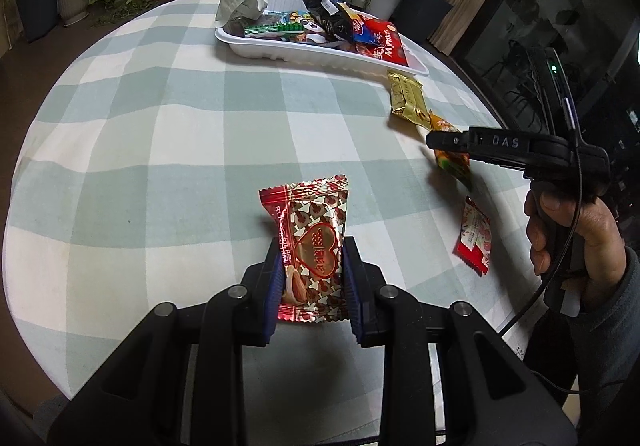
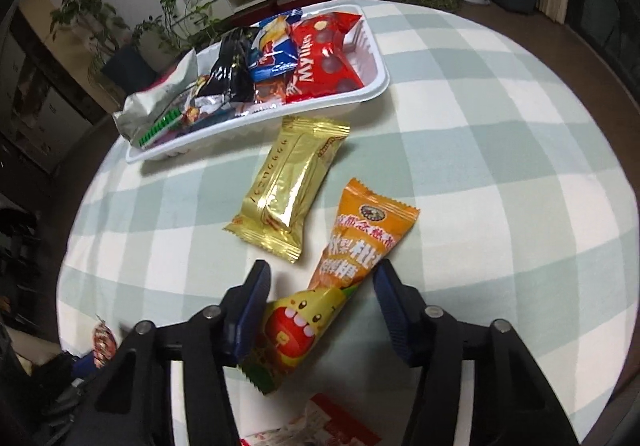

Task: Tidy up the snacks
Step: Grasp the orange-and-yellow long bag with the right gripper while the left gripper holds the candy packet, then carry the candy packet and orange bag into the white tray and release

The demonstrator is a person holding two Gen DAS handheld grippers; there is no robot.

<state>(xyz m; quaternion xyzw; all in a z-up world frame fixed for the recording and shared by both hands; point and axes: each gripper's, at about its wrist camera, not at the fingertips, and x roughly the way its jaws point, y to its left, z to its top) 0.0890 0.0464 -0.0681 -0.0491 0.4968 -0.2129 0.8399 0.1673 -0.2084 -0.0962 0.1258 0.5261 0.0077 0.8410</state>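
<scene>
The left gripper (image 1: 312,270) is closed on a red and gold foil candy packet with a heart on it (image 1: 314,246); its blue pads press both sides, and the packet appears held above the green and white checked tablecloth (image 1: 160,149). The right gripper (image 2: 320,310) stands over a long orange plastic snack packet with a yellow cartoon face (image 2: 340,278). The left pad touches this packet, but the right pad looks just apart from it, so I judge it is not gripped yet.

Farther out, the white plastic tray (image 2: 376,85) already holds many snacks, so a good part of the work seems done. Still outside it are the gold foil bar packet (image 2: 288,185) just beside the tray, the orange packet, a red and white flat packet (image 1: 474,236) near the table edge, and the held candy.
</scene>
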